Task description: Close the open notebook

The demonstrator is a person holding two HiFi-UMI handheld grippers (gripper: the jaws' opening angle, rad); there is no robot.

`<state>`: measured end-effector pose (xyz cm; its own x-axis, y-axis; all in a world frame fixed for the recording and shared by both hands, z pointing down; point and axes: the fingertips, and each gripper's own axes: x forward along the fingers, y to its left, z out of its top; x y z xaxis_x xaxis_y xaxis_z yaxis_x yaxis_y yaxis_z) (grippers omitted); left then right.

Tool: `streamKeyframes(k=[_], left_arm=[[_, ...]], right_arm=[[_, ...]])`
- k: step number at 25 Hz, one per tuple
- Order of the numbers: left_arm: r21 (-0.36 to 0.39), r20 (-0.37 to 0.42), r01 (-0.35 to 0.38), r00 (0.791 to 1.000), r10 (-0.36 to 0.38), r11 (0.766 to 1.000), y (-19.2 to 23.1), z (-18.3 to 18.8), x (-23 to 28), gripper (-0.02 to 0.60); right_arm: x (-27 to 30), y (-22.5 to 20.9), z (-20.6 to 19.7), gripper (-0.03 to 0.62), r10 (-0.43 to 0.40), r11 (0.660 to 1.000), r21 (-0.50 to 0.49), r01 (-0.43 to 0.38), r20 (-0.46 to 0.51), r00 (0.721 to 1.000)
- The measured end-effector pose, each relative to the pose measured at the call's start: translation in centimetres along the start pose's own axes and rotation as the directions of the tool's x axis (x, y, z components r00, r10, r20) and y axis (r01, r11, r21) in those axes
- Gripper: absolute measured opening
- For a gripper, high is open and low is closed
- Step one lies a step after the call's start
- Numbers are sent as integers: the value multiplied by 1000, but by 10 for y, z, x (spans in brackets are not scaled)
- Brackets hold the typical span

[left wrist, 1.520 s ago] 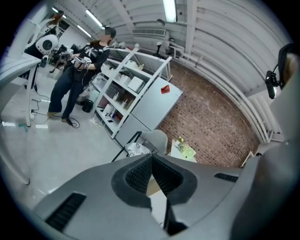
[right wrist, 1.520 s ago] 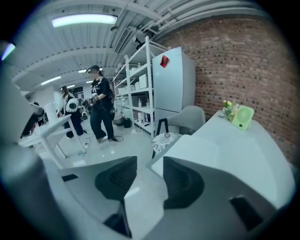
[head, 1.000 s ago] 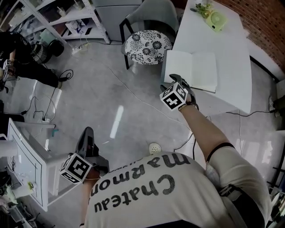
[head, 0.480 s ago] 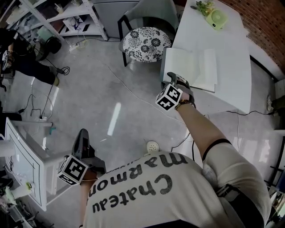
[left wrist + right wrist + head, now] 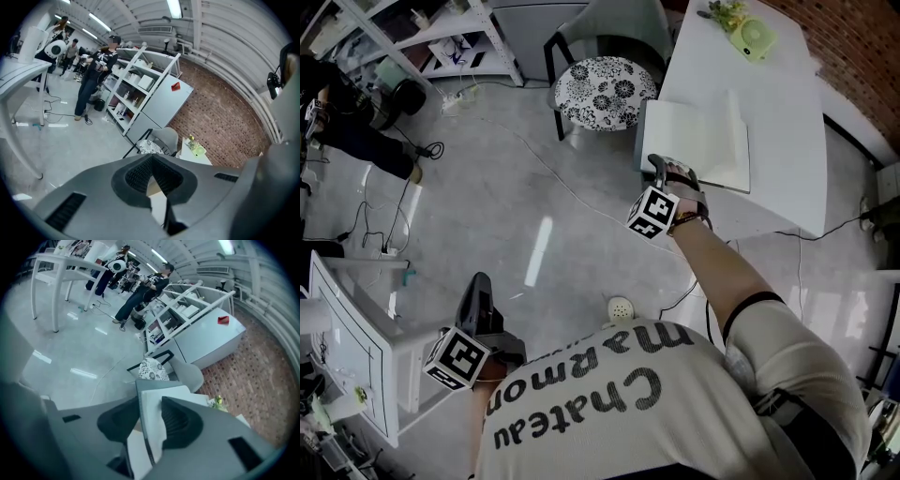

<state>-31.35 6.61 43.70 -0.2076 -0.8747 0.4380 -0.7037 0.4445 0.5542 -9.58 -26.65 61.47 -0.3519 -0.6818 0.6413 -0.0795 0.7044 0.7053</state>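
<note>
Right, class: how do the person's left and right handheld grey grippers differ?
The left gripper is shut on nothing, hanging over the grey floor; the right gripper has just been closing and grips the white open notebook by its edge at the white table. Both carry marker cubes.

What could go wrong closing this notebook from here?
The right gripper, its jaws just closed further, pinches the notebook only at a near corner of its raised left half; sheets could slip out and flop open. The notebook sits at the table edge; a pull might drag it off.
</note>
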Motion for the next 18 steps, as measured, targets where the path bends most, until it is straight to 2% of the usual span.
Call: streamKeyframes(k=[5,9,18], left_arm=[[-1,-4,5,1000,-5,1000,-2,-1,-1,2],[-26,-14,10,1000,-10,1000,-2,-7,3,2],[-20,-36,51,998,-52,998,-16,-17,24,2]], right_arm=[[-4,-5,0,103,-9,998,58,8,6,1000],[-6,-11,2,76,-2,987,161,-1,23,1000],[-5,-15,0,71,63,927,369,-72,36,997]])
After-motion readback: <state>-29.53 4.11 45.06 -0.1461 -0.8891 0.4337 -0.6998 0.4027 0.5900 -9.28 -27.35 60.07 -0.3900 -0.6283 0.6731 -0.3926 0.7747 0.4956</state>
